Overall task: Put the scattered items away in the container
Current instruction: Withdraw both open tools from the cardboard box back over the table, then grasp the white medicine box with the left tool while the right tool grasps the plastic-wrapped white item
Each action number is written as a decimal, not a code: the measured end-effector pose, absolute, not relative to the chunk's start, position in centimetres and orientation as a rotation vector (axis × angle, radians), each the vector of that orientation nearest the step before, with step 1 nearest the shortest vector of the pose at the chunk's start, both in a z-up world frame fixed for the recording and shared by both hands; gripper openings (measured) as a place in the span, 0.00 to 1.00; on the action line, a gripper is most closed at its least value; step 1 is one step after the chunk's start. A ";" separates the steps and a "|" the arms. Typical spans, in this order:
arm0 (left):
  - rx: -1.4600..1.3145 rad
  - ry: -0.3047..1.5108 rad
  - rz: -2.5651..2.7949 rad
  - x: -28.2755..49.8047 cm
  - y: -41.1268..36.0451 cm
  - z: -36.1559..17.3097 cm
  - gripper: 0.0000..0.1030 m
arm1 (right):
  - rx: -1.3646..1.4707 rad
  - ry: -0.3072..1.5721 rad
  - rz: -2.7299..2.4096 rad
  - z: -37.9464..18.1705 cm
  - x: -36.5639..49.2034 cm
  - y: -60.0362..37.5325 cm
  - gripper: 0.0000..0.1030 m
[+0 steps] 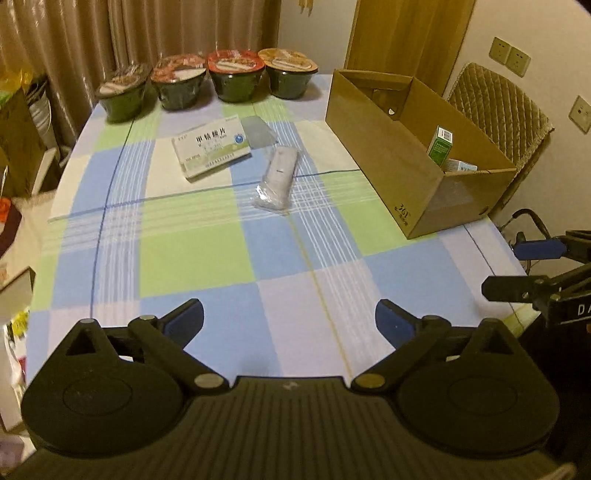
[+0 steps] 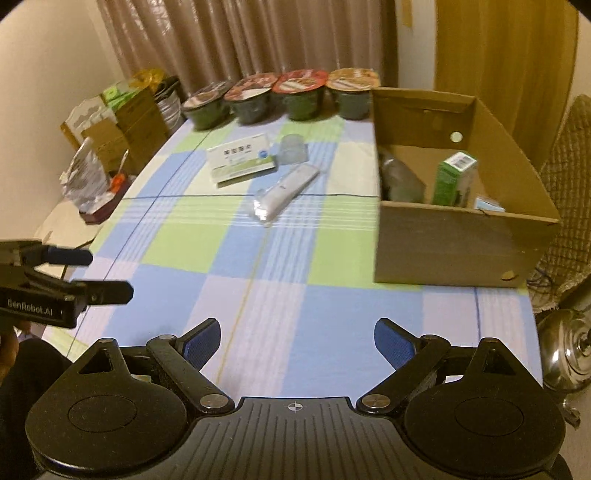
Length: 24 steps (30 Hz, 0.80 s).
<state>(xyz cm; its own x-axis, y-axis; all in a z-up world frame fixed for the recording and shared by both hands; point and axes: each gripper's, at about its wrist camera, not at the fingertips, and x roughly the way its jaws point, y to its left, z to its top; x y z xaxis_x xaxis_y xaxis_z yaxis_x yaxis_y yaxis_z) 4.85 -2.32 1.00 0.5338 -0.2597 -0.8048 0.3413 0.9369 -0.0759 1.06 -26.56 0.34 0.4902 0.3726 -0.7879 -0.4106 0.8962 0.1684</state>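
**Caller:** Blue pads first. The left gripper (image 1: 290, 319) has its fingers spread wide with nothing between them, only checked tablecloth (image 1: 199, 258) beneath.

**Partner:** Same for the right gripper (image 2: 297, 339): jaws wide apart, holding nothing, hovering over the near edge of the table. Each one shows in the other's view, side by side and well apart.

**Caller:** Moving outward, mid-table, a clear plastic-wrapped pack (image 1: 276, 180) lies flat on the cloth, its long side pointing away.

**Partner:** Just beyond it sits a white medicine box (image 2: 242, 157) with green trim, lying flat. Beside that box there's a small clear cup (image 2: 293, 148), close to it; whether they touch is unclear.

**Caller:** To the right stands the open cardboard box (image 1: 388, 155), the container. Inside, a green carton (image 2: 453, 179) stands upright, with a pale blue packet (image 2: 488, 204) low in the corner next to it.

**Partner:** Something greyish rests against the inner left wall too; it's too blurred to name.

**Caller:** Along the far edge, four sealed noodle bowls (image 1: 236, 79) line up in front of the curtain (image 1: 110, 33).
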 end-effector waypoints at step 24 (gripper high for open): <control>0.381 0.883 -0.497 17.0 2.1 -2.4 0.95 | 0.040 1.000 0.430 -4.5 13.1 -15.5 0.93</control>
<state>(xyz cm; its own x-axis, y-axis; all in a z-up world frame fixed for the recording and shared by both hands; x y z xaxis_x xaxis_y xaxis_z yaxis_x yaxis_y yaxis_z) 17.00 2.14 -2.36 0.5352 -0.2526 -0.8061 0.5576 0.8225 0.1125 13.12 -15.49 -4.45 0.4643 0.3678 -0.8057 -0.3314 0.9158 0.2271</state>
